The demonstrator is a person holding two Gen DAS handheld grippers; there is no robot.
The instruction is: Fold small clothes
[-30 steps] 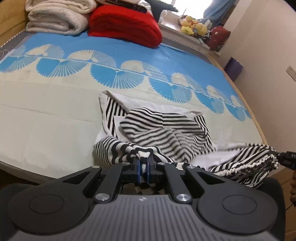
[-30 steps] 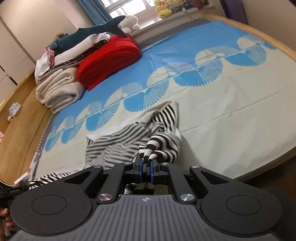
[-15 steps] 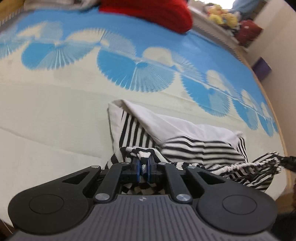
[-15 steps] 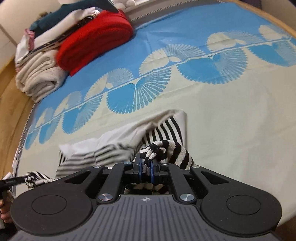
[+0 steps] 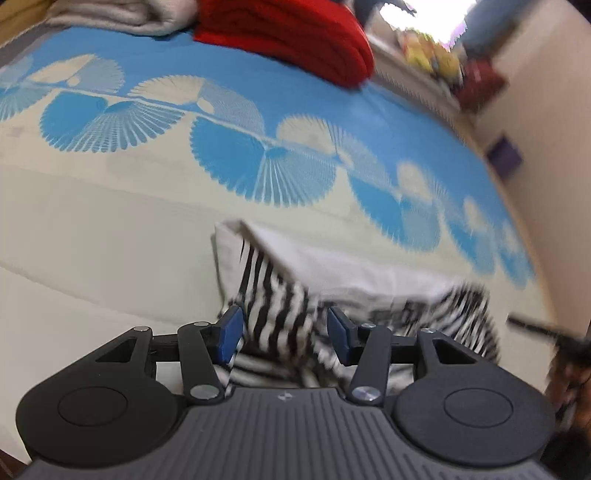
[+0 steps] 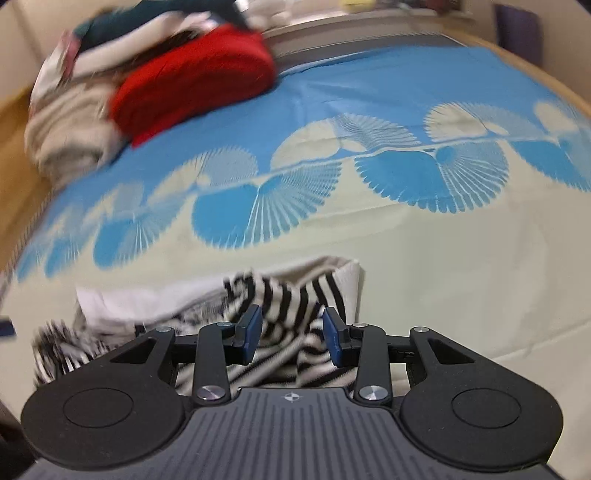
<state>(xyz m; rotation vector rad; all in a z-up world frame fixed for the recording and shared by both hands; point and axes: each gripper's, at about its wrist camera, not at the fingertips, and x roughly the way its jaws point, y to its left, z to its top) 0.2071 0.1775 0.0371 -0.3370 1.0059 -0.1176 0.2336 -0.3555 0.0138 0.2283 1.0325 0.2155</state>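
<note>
Looking forward along each handheld tool, both cameras show a bed with one small striped garment lying close in front.

Nearest, at 6 o'clock in the left wrist view, the left gripper [image 5: 284,334] has its blue-padded fingers [image 5: 229,333] spread wide, gripping nothing. Striped cloth lies loose in the gap between them. In the right wrist view the right gripper [image 6: 291,334] is likewise spread apart and empty, with cloth lying between its pads.

Just beyond the fingers sits the black-and-white striped garment [image 5: 280,314], near the front edge of the bed. It is partly doubled over: a plain white inner face [image 5: 332,266] shows across its far side, running toward 2 o'clock, and a striped end trails off toward 3 o'clock, blurred. In the right wrist view the same garment [image 6: 295,295] is bunched, with rumpled folds toward 9 o'clock.

Judging from this, one fold has been laid and let go, but the bundle is uneven. Smoothing and at least one more fold appear to remain.

Farther out lies the cream and blue fan-patterned bedsheet [image 5: 110,221]. At 12 o'clock, at the far end, rest a folded red blanket [image 5: 288,33] and a pale folded blanket [image 5: 122,18].
</note>
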